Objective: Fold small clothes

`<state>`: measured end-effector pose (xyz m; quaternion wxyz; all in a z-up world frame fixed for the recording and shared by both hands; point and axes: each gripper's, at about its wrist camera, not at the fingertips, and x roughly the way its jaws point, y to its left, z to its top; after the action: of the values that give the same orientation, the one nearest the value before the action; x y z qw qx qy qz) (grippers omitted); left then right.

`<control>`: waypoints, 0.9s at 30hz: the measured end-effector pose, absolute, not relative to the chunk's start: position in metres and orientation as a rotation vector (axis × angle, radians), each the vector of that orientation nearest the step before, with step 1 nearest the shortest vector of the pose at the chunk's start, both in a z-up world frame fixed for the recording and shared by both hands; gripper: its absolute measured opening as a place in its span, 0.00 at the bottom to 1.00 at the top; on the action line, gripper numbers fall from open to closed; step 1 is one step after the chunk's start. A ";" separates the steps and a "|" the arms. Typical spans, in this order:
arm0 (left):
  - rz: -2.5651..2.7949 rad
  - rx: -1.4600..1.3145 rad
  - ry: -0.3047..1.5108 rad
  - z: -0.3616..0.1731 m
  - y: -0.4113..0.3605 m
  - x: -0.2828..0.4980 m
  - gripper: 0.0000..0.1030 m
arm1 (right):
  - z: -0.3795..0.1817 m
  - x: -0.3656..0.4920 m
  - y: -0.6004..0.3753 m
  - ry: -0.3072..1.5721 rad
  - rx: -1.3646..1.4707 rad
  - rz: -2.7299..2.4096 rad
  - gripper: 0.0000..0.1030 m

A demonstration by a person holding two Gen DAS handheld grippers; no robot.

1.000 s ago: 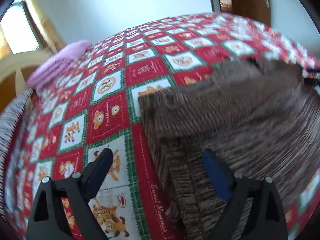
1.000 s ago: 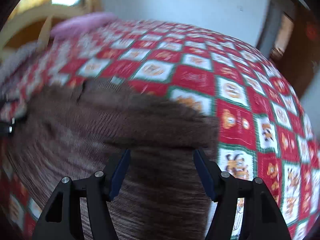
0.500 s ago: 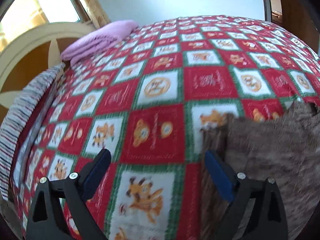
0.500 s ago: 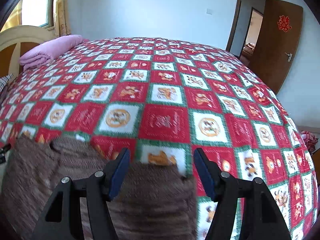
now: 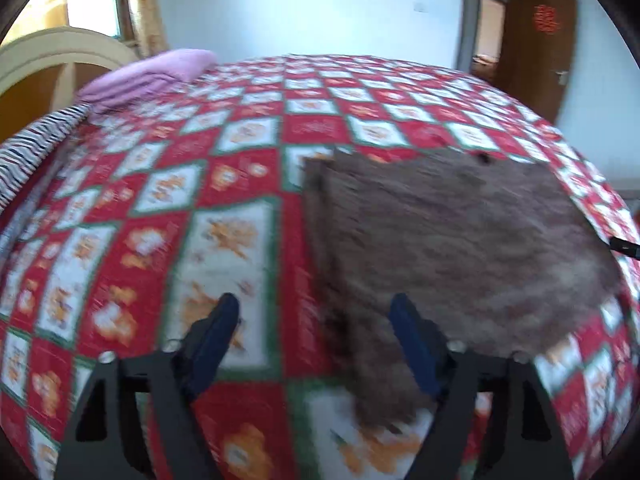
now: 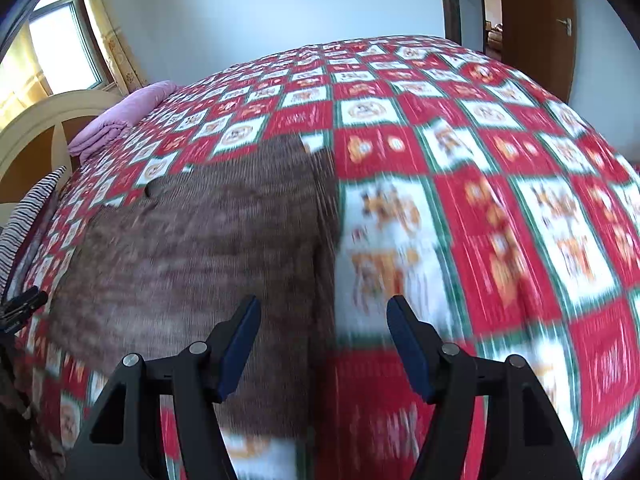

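A brown ribbed knit garment (image 5: 452, 240) lies flat on the red, white and green patterned bedspread (image 5: 224, 184). In the left wrist view my left gripper (image 5: 316, 324) is open and empty, hovering at the garment's near left edge. In the right wrist view the same garment (image 6: 200, 240) lies to the left, and my right gripper (image 6: 322, 328) is open and empty, hovering over its near right edge. Both views are motion-blurred.
A folded pink blanket (image 5: 152, 76) lies at the far left by the cream headboard (image 5: 52, 60). A striped cloth (image 5: 28, 152) hangs at the left bed edge. A brown door (image 5: 532, 40) stands open at the far right.
Both grippers have swung back down over the garment, which now lies flatter. Half a second ago both views pointed higher across the bed.
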<state>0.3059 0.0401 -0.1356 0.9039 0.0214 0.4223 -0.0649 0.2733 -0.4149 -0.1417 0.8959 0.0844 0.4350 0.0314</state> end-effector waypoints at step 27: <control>-0.226 0.011 0.829 -0.146 0.029 0.262 0.04 | -0.139 0.247 -0.379 0.865 0.090 0.146 0.07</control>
<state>0.2617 0.0285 -0.1462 0.9090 0.0052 0.4021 -0.1096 0.2466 -0.3789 -0.1386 0.9044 0.0435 0.4184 0.0709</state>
